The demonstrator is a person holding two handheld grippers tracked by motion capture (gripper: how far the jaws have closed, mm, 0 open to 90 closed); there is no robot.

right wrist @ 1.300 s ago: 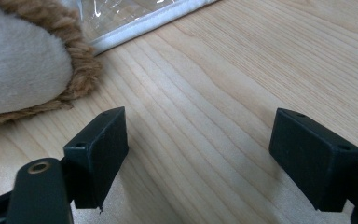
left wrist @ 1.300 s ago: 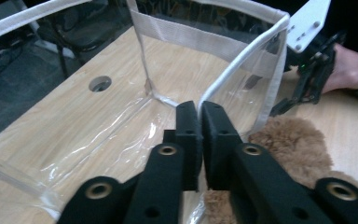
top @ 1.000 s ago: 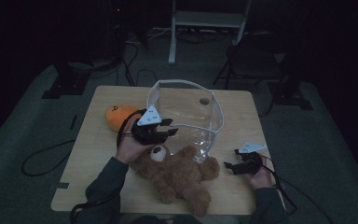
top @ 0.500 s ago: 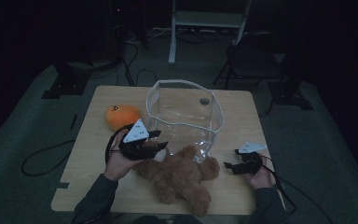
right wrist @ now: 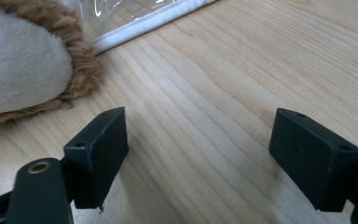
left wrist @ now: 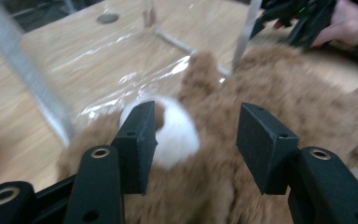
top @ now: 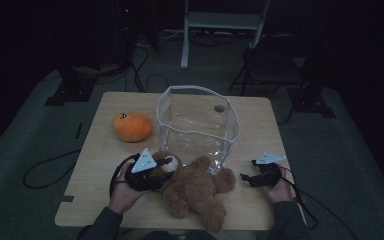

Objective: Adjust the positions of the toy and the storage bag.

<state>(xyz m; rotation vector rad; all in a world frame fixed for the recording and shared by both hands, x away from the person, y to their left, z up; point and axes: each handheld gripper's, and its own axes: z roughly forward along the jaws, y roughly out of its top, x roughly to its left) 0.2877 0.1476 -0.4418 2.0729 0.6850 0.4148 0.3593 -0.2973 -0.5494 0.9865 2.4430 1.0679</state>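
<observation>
A brown teddy bear (top: 196,189) lies on its back on the wooden table (top: 260,125), in front of a clear plastic bag (top: 198,122) that stands open. My left gripper (top: 166,169) has come down on the bear's head. In the left gripper view its jaws (left wrist: 198,121) straddle the white muzzle (left wrist: 179,137); they have just been opening and do not clamp the fur. My right gripper (top: 247,172) rests on the table at the right. It is open (right wrist: 196,135) over bare wood, near the bear's pale paw (right wrist: 18,60).
An orange plush toy (top: 132,126) sits at the table's left, behind my left hand. The bag's white-trimmed lower edge (right wrist: 144,23) lies just ahead of my right gripper. Cables trail off both sides of the table to the dark floor.
My left gripper has dropped from beside the bag's mouth toward the near edge, onto the bear's head, and its jaws stand wider. The right gripper has stayed put.
</observation>
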